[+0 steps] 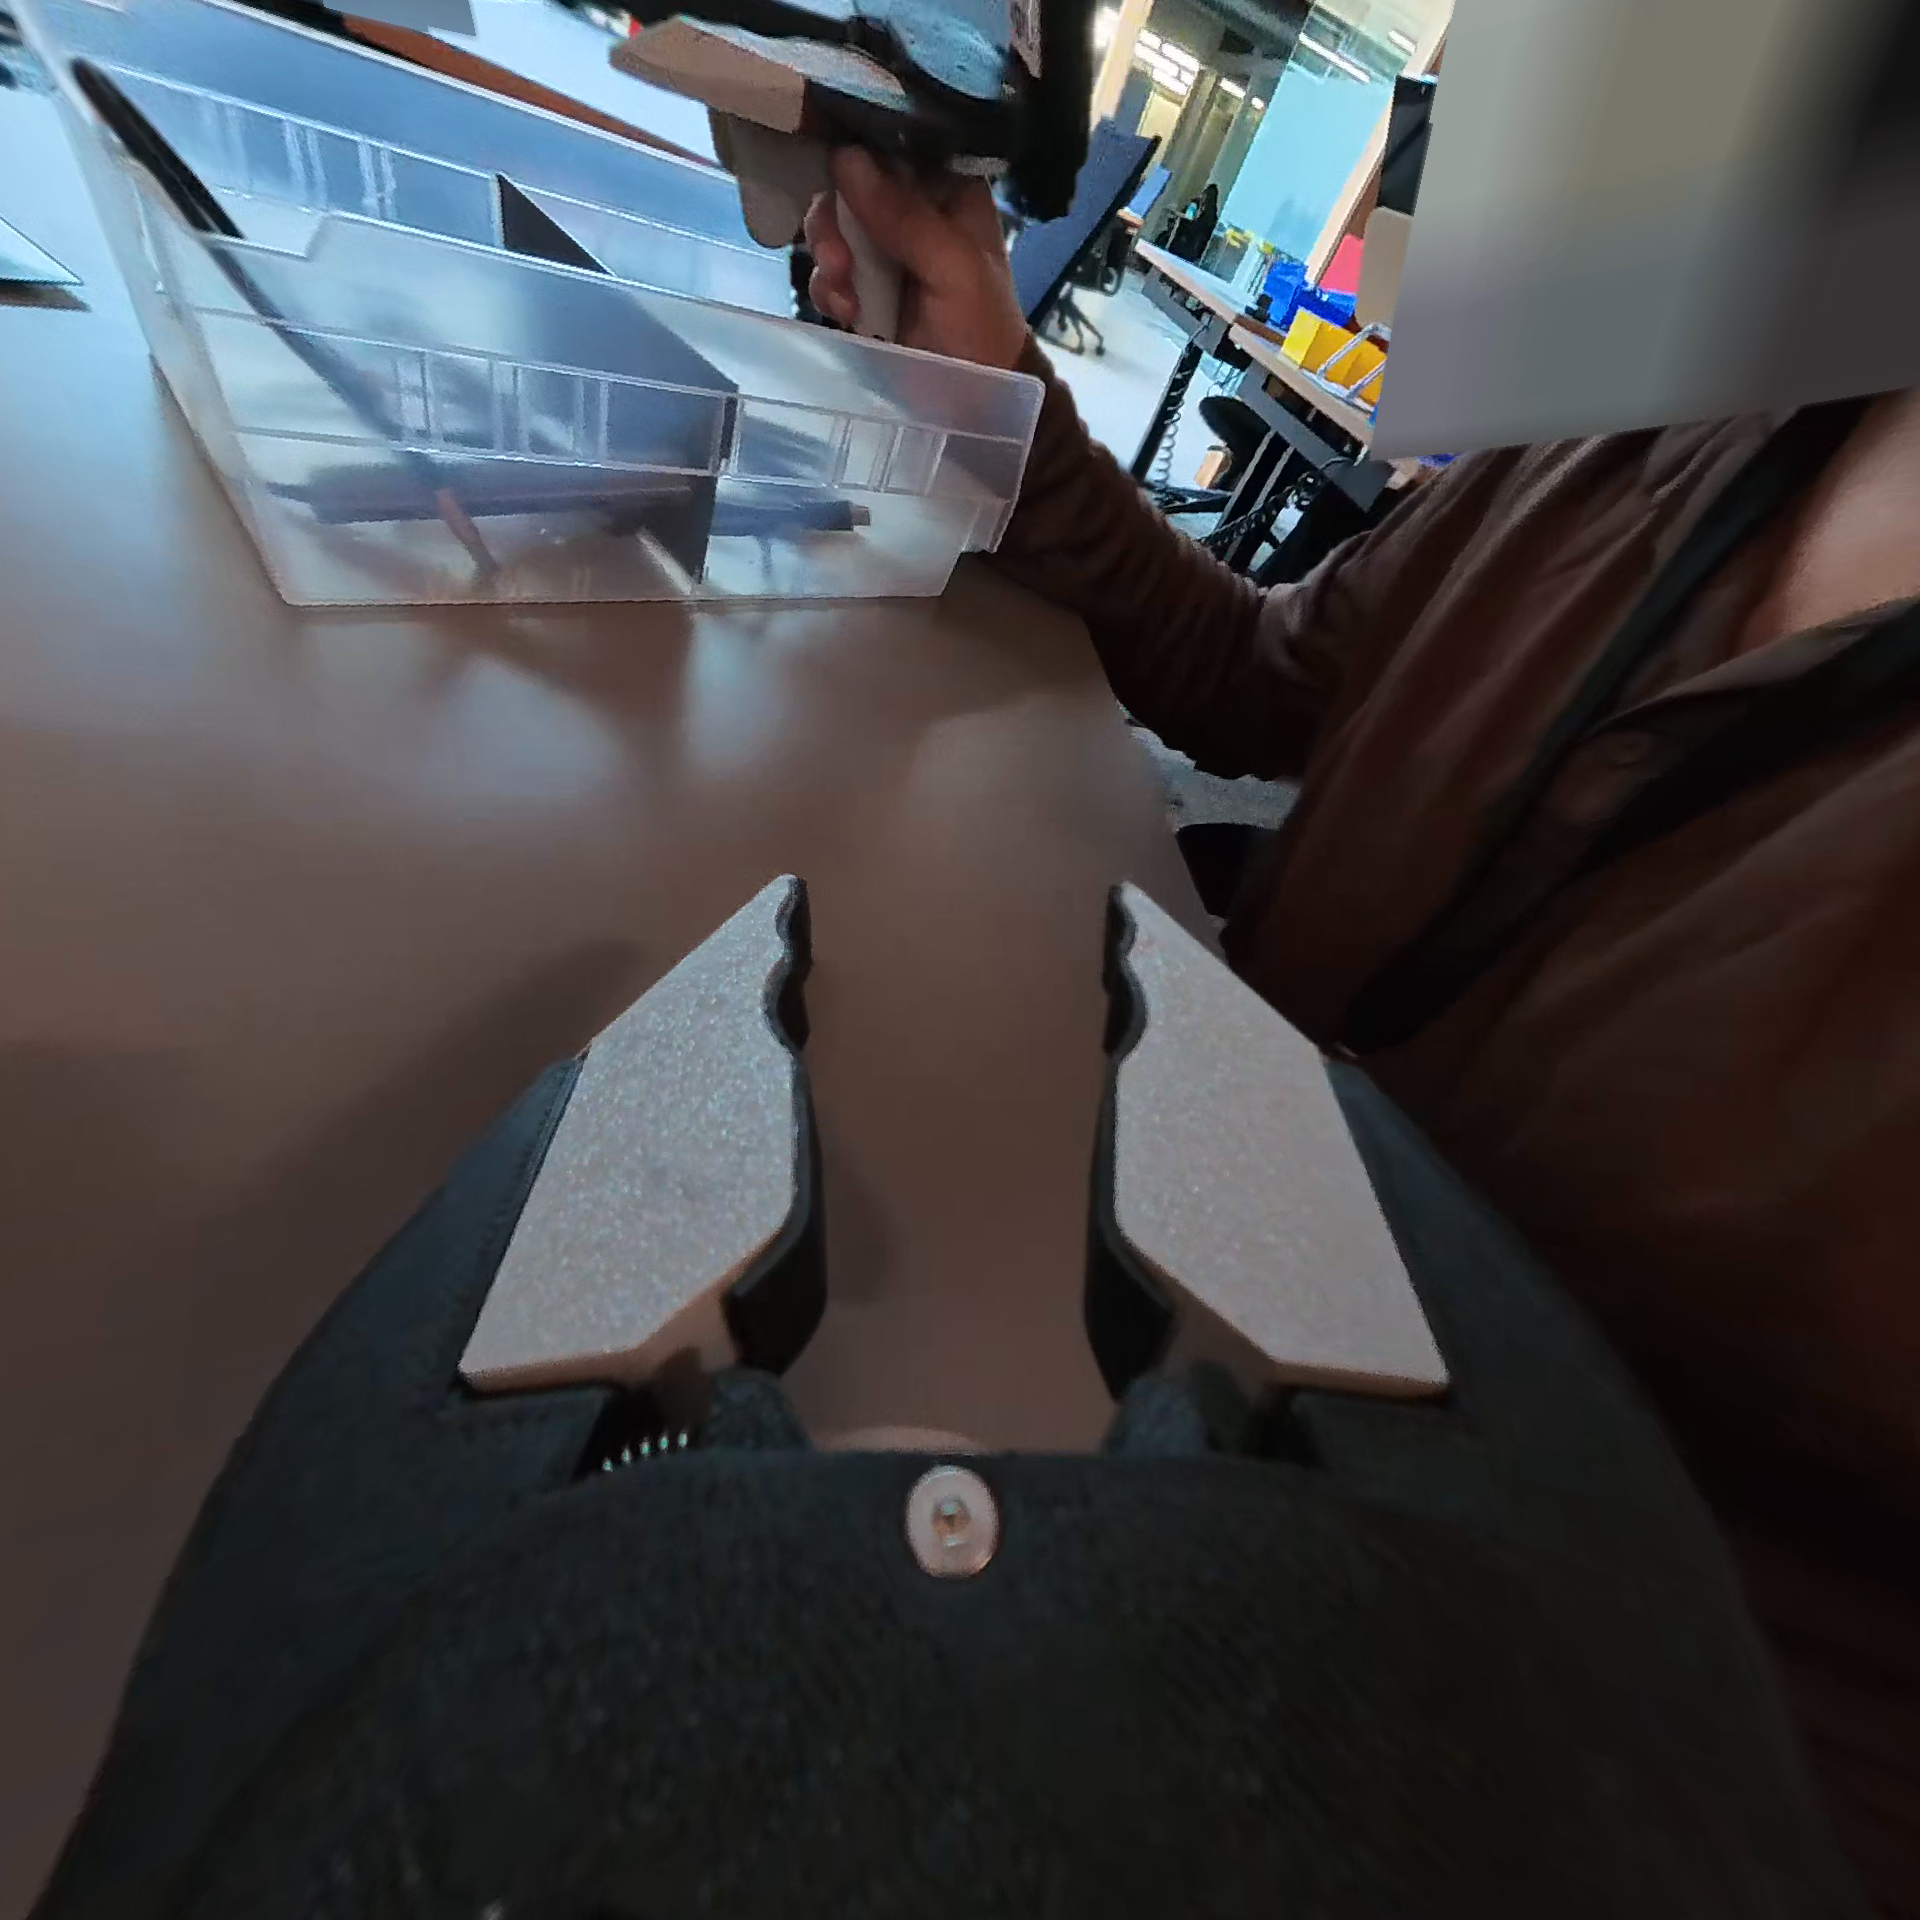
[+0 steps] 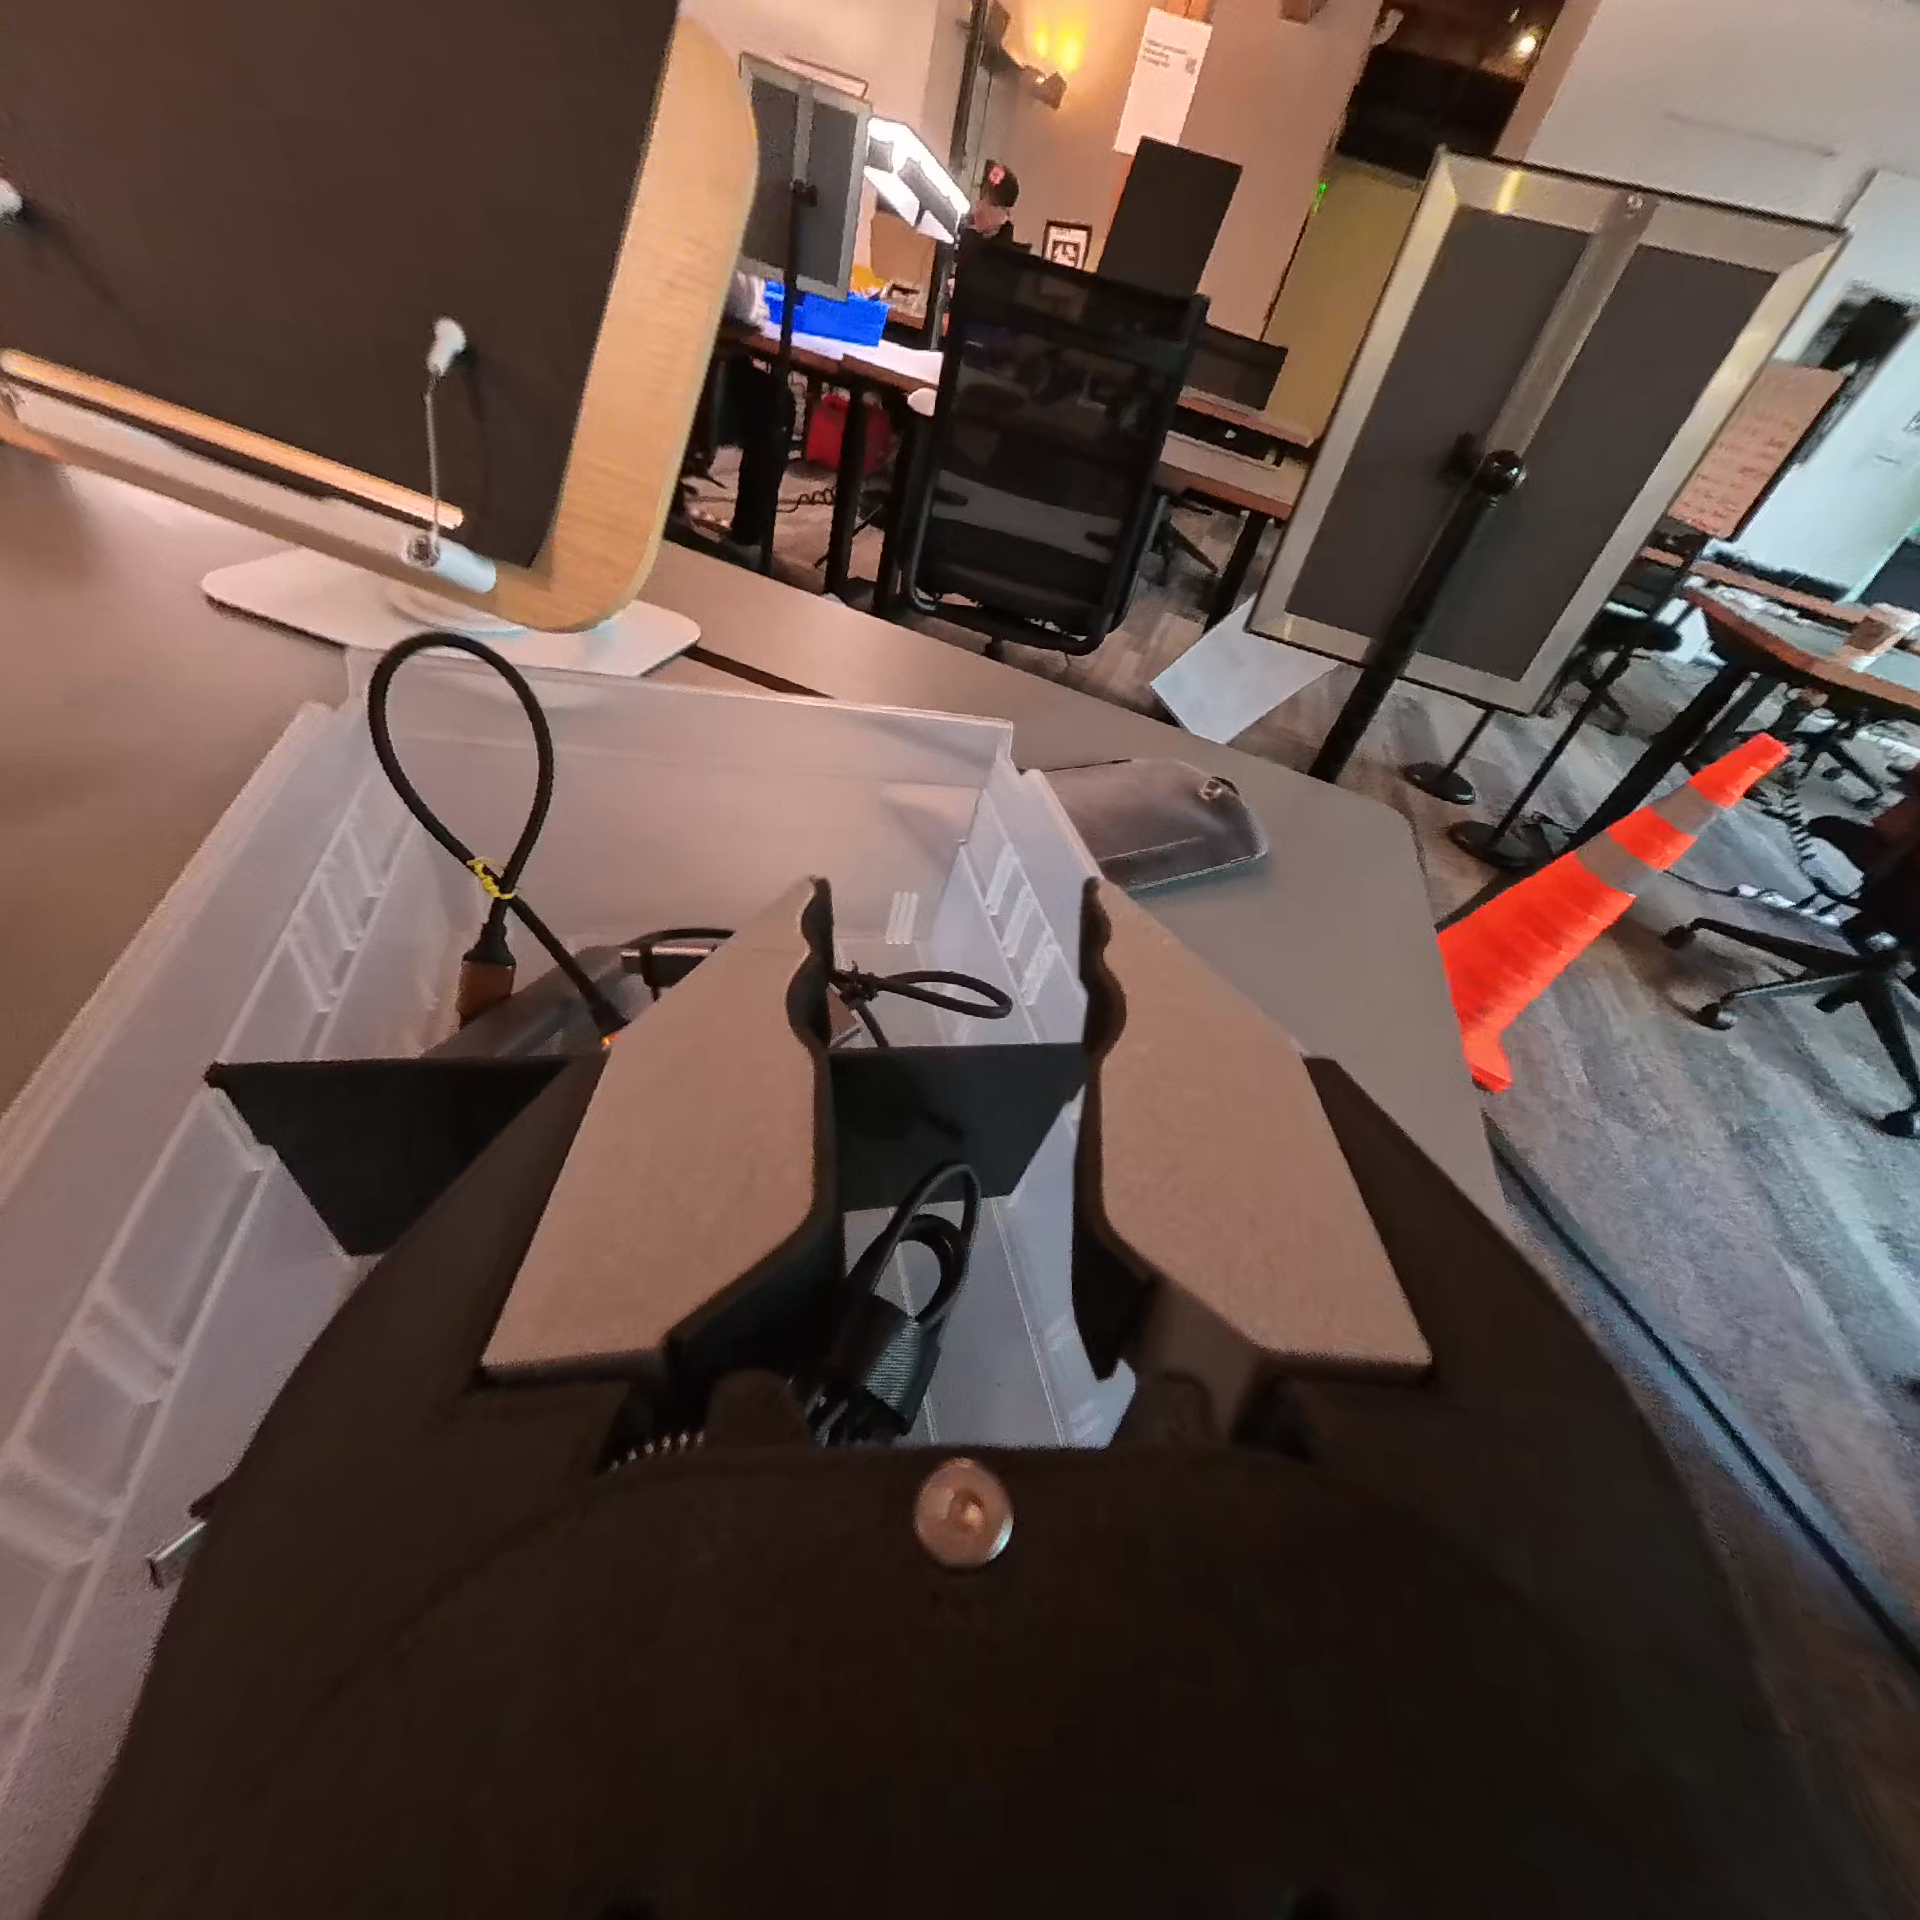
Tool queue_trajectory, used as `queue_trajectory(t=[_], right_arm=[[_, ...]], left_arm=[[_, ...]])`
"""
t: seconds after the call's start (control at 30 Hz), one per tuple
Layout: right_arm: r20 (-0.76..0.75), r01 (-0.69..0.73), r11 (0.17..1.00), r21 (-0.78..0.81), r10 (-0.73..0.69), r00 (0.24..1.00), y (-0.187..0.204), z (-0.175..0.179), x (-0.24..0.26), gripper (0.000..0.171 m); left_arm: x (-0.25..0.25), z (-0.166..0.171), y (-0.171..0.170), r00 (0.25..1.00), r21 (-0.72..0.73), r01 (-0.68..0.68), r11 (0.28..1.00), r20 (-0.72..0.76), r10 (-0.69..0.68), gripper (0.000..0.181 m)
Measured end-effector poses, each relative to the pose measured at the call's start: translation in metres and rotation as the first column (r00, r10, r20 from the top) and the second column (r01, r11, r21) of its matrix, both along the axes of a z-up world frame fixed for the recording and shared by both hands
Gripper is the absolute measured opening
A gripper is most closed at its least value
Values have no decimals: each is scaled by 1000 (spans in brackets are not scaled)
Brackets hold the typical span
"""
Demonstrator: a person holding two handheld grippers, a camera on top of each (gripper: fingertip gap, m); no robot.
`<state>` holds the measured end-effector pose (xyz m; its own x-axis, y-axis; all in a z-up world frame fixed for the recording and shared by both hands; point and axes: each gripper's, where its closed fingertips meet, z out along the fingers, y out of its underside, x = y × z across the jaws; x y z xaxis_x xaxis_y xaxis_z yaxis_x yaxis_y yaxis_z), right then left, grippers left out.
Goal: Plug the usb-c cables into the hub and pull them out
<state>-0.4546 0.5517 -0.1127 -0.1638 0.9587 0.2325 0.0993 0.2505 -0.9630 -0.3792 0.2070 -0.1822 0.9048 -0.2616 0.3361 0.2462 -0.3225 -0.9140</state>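
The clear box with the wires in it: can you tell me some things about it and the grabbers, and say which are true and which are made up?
1. The clear box has a black divider inside. True.
2. The left gripper is squeezing a cable. False: it is open and empty above the table.
3. The right gripper is open over the box. True.
4. A blue cone stands on the floor. False: the cone is orange.
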Motion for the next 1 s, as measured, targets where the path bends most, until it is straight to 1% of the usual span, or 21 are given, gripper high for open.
queue_trajectory(t=[0.07, 0.13, 0.2, 0.27, 0.3, 0.33, 0.37, 0.43, 0.5, 0.6, 0.63, 0.7, 0.77, 0.83, 0.9, 1.0], right_arm=[[-26, -19, 999, -50, 17, 1000, 2, 4, 2, 48], [-92, -47, 994, -100, 37, 995, 3, 14, 9, 50], [-183, -61, 989, -132, 36, 982, 6, 25, 19, 49], [-265, -59, 989, -135, 22, 964, 12, 35, 34, 46], [-282, -42, 990, -131, 3, 959, 16, 38, 41, 45], [-282, -21, 991, -135, -18, 959, 19, 40, 48, 50], [-267, -16, 990, -139, -22, 964, 18, 41, 55, 56], [-209, -19, 993, -117, -6, 978, 9, 37, 69, 59], [-152, -12, 995, -97, -3, 988, 0, 30, 82, 66], [-91, -58, 990, -126, 47, 995, -16, 23, 99, 65], [-81, -68, 987, -144, 57, 995, -19, 22, 103, 64], [-73, -57, 986, -157, 46, 996, -20, 20, 107, 61], [-59, -32, 987, -160, 23, 998, -18, 21, 106, 58], [-17, -41, 987, -155, 39, 999, -23, 26, 100, 55], [63, -70, 991, -112, 77, 995, -33, 30, 88, 49], [233, -144, 989, 19, 136, 963, -51, 28, 57, 48]], left_arm=[[1, -1, 2, 999, -7, -35, 999, -32, 35, 53], [3, -1, 3, 996, -9, -83, 997, -35, 82, 54], [6, 3, 1, 989, -5, -149, 989, -23, 148, 60], [18, 11, -9, 984, 28, -179, 983, -11, 179, 62], [23, 15, -17, 981, 43, -195, 980, -6, 196, 64], [26, 19, -27, 974, 53, -226, 973, -3, 226, 68], [26, 22, -39, 962, 49, -274, 961, -6, 274, 70], [23, 25, -69, 922, 32, -387, 922, -24, 387, 75], [20, 31, -103, 869, 40, -492, 869, -36, 494, 75], [12, 32, -149, 773, 42, -631, 774, -40, 633, 71], [11, 30, -159, 758, 43, -650, 759, -33, 651, 71], [12, 25, -169, 753, 47, -657, 752, 3, 658, 68], [14, 18, -172, 763, 36, -647, 762, 33, 646, 67], [17, 8, -172, 772, 17, -636, 771, 7, 636, 66], [17, -4, -172, 765, -19, -643, 765, -47, 642, 65], [21, -4, -167, 787, -23, -616, 787, -71, 613, 63]])
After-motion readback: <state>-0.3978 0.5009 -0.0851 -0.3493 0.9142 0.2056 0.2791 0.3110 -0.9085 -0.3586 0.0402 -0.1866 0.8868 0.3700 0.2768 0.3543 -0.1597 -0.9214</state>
